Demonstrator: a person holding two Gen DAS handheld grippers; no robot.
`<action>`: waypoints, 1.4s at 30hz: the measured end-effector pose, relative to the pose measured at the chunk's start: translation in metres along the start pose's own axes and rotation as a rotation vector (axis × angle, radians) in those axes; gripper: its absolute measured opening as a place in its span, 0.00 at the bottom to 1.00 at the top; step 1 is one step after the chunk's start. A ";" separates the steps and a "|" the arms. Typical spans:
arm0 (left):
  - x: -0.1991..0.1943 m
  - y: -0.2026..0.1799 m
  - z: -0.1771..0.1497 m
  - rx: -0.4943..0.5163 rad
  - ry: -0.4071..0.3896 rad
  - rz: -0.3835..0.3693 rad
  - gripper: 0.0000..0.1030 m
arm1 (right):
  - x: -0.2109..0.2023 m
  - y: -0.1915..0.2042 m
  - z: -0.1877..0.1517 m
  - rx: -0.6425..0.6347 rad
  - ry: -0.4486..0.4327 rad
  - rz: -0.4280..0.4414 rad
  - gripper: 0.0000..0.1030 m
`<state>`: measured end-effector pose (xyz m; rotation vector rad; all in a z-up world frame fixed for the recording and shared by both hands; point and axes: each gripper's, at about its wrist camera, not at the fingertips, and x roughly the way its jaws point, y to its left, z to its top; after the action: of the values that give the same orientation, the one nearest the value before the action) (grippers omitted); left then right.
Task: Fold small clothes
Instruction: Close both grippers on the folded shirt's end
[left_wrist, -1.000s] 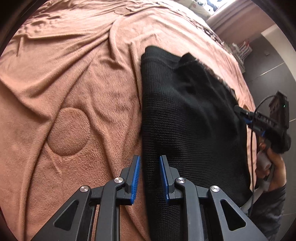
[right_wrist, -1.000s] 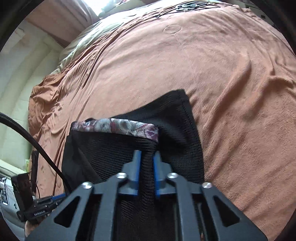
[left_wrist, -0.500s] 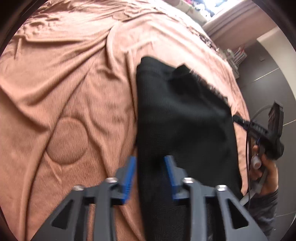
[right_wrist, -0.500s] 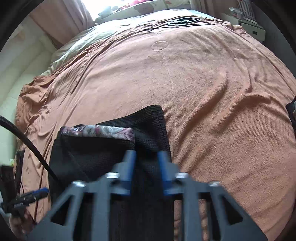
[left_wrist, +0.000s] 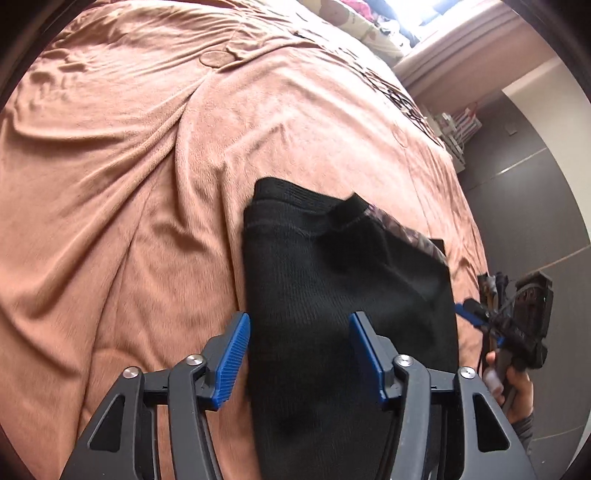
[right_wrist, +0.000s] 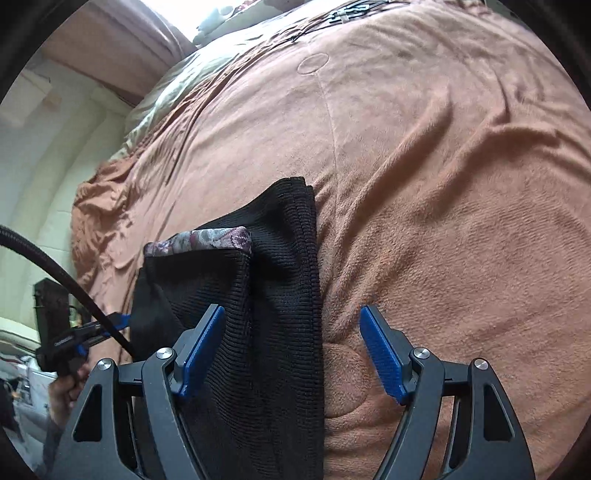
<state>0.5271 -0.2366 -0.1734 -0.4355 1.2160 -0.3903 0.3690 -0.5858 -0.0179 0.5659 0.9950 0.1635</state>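
Left tongs (left_wrist: 299, 356): released, blue ribbed pads spread wide above the near end of the black knitted garment (left_wrist: 332, 295), gripping nothing. Right tongs (right_wrist: 291, 354): likewise released, one pad over the garment's edge, the other over bare bedding. The garment lies folded lengthwise on the bed, a patterned purple fabric band (right_wrist: 199, 240) showing at one folded edge. Surface: rumpled salmon-brown plush bedspread (right_wrist: 443, 184). Beyond it, pale pillows (right_wrist: 166, 92) beneath a bright window.
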 end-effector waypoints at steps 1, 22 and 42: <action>0.004 0.000 0.004 -0.005 0.006 -0.002 0.51 | 0.002 -0.003 0.000 0.008 0.003 0.024 0.71; 0.048 0.026 0.041 -0.058 -0.008 -0.124 0.32 | 0.056 -0.007 0.043 -0.058 0.062 0.108 0.53; -0.004 -0.008 0.037 0.007 -0.108 -0.162 0.14 | -0.019 0.064 0.000 -0.254 -0.059 -0.065 0.09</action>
<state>0.5607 -0.2373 -0.1559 -0.5449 1.0777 -0.5033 0.3660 -0.5388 0.0297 0.3043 0.9178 0.2109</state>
